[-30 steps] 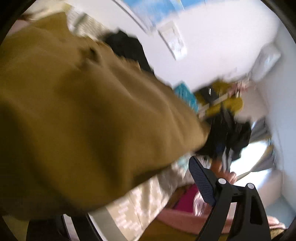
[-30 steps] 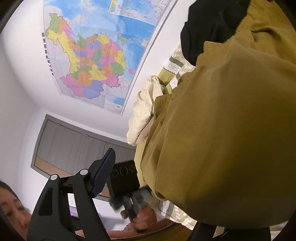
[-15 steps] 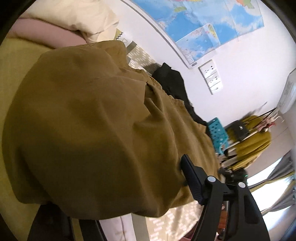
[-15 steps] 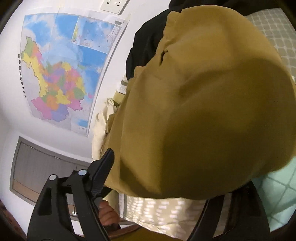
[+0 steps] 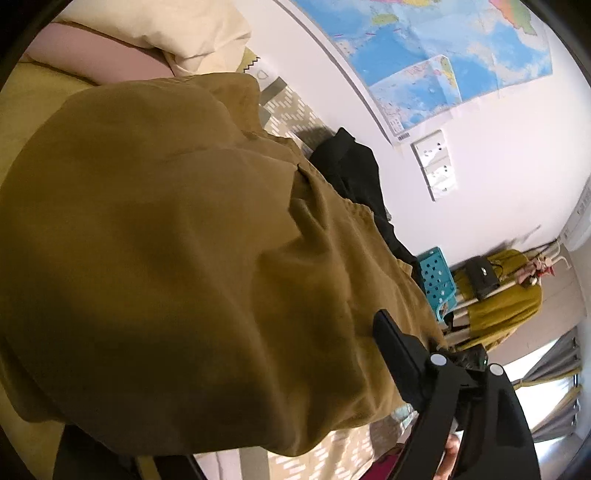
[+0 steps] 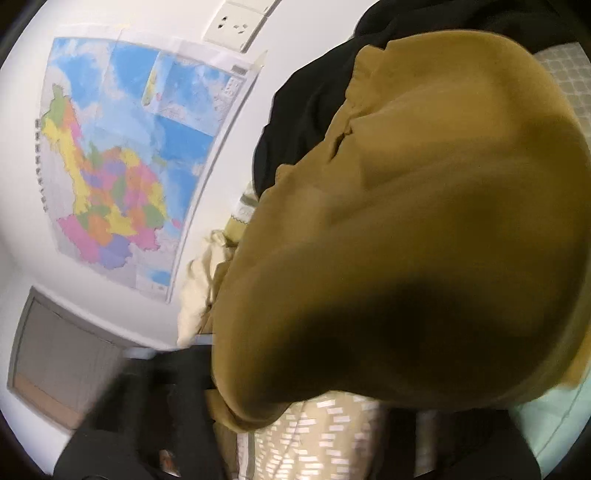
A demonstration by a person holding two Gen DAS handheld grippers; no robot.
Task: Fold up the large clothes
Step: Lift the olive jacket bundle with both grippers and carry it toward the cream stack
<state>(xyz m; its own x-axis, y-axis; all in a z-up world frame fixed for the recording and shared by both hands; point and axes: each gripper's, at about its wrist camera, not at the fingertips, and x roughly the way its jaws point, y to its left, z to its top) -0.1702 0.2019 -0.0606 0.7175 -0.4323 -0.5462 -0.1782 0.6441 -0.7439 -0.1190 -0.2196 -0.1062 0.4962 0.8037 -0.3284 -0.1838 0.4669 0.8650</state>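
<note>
A large mustard garment (image 5: pixel 184 258) lies bunched on the bed and fills most of both views. My left gripper (image 5: pixel 240 417) has the cloth between its jaws, which are opening. Its right finger (image 5: pixel 391 350) shows at the cloth's edge, and its left finger is hidden under the fabric. In the right wrist view the same garment (image 6: pixel 424 240) covers one finger of my right gripper (image 6: pixel 314 410). That gripper's jaws are closing, and its blurred left finger (image 6: pixel 166 376) meets the cloth's folded edge.
A black garment (image 5: pixel 354 177) lies beyond the mustard one, against the wall. A cream pillow (image 5: pixel 177 29) sits at the head of the patterned bedsheet (image 5: pixel 295 110). A map (image 6: pixel 129 166) hangs on the wall. A blue crate (image 5: pixel 437 277) and a coat rack (image 5: pixel 506 299) stand farther off.
The right gripper's left finger has swung in against the garment's edge and the view has dropped closer to the bed. The left view has steadied, with the garment spread across it.
</note>
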